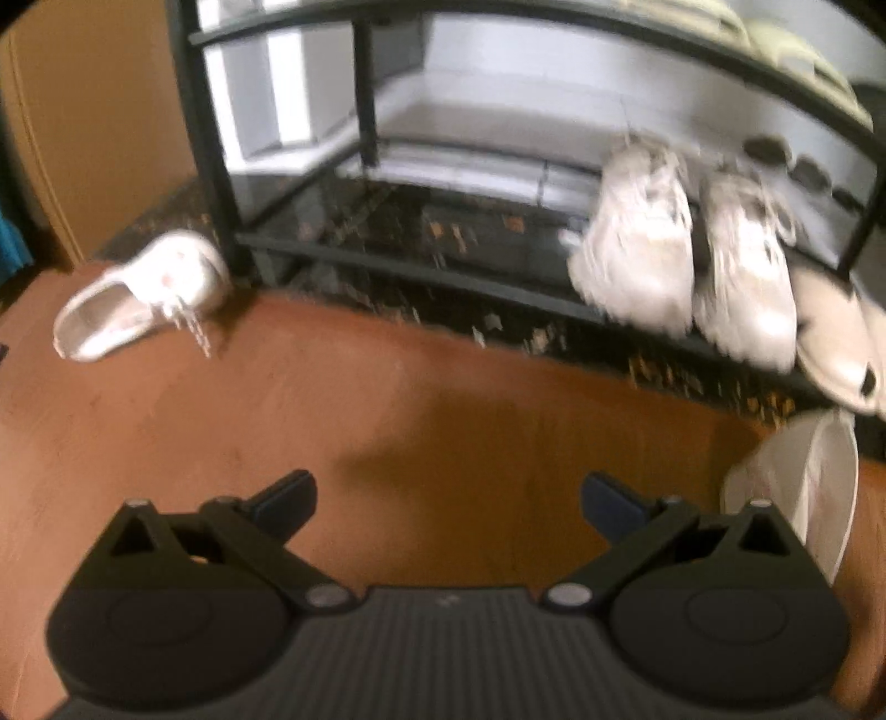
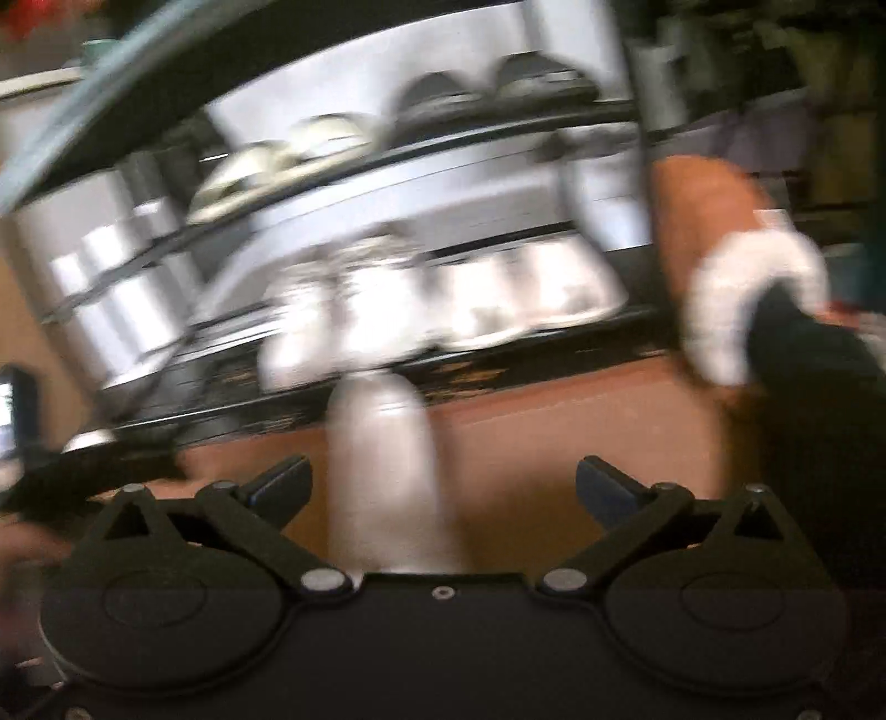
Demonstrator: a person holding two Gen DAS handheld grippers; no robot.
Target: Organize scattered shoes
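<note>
In the left wrist view a white lace-up sneaker (image 1: 138,299) lies on the brown floor beside the left leg of the black shoe rack (image 1: 210,138). Two white sneakers (image 1: 637,249) (image 1: 747,277) stand side by side on its lowest shelf, with pale slippers (image 1: 836,343) to their right. My left gripper (image 1: 448,498) hangs open above bare floor, holding nothing. The right wrist view is heavily blurred. My right gripper (image 2: 443,487) stands wide open there. A long white shoe-like shape (image 2: 382,471) lies on the floor in line with the gap, and neither pad touches it.
Another white shoe (image 1: 803,487) lies on the floor at the lower right. Pale shoes (image 1: 775,44) fill the rack's upper shelf. A white fuzzy slipper with a dark opening (image 2: 747,299) shows at the right. A tan cabinet (image 1: 83,111) stands left of the rack.
</note>
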